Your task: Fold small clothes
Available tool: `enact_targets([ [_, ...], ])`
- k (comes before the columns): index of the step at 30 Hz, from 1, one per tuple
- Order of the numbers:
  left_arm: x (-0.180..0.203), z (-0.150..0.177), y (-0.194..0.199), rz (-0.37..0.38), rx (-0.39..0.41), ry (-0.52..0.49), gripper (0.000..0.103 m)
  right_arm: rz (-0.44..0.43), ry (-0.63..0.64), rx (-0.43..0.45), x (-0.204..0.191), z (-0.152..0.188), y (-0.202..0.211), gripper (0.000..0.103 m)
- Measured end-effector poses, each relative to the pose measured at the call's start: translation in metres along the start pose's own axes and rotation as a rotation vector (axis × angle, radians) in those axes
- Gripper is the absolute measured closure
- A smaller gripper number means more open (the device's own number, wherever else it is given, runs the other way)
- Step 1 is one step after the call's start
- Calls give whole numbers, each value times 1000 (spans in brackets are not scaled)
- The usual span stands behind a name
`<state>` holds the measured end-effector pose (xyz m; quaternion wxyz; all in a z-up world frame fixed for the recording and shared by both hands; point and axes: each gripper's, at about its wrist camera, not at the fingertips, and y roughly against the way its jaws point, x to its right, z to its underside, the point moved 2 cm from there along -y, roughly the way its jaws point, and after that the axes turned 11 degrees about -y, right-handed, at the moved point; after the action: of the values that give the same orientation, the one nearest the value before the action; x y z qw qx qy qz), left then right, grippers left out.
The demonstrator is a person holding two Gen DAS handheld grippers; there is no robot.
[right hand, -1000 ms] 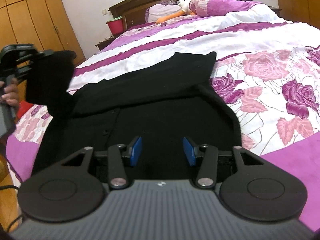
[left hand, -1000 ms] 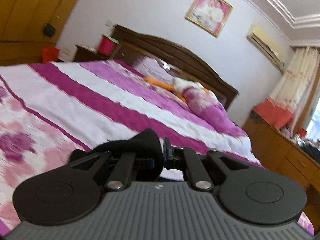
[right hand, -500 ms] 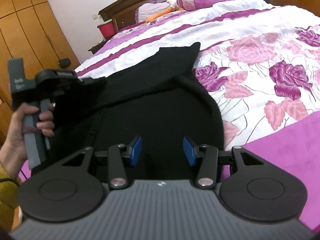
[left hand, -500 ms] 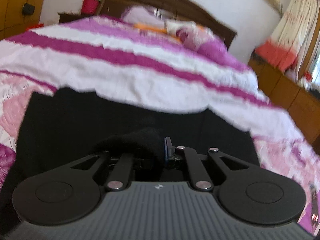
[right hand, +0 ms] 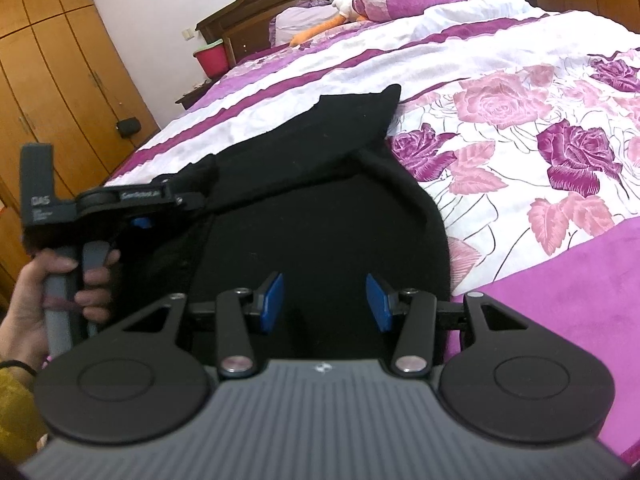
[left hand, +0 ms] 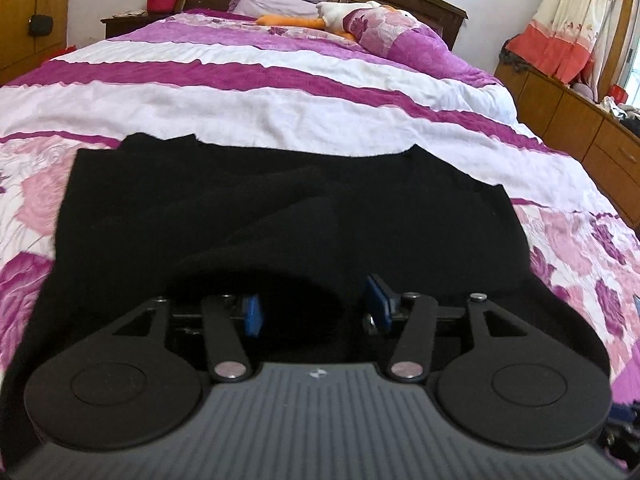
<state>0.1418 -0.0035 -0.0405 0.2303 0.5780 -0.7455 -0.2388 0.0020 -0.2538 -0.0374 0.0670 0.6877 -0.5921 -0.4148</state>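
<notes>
Since the earlier frame your left tool drops onto the black garment, its jaws just opening, cloth loose between; garment lies on the bed; your right tool hovers half open, empty.

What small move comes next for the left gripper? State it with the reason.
Probably draw the left gripper back off the black garment. Its jaws have just been opening; cloth lies between the blue pads, apparently unpressed, so the fold looks laid. The right gripper hangs open over the garment's near part, which lies on the bedspread.
</notes>
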Motion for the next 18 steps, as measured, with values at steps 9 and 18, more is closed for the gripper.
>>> enact_targets([
  [9,-27,25,62,-61,6,11,38,-23,31,-1,-16,-2,1,54],
  [18,-69,45,101,-217,-14,41,35,-74,164,-18,-69,-7,-15,54],
])
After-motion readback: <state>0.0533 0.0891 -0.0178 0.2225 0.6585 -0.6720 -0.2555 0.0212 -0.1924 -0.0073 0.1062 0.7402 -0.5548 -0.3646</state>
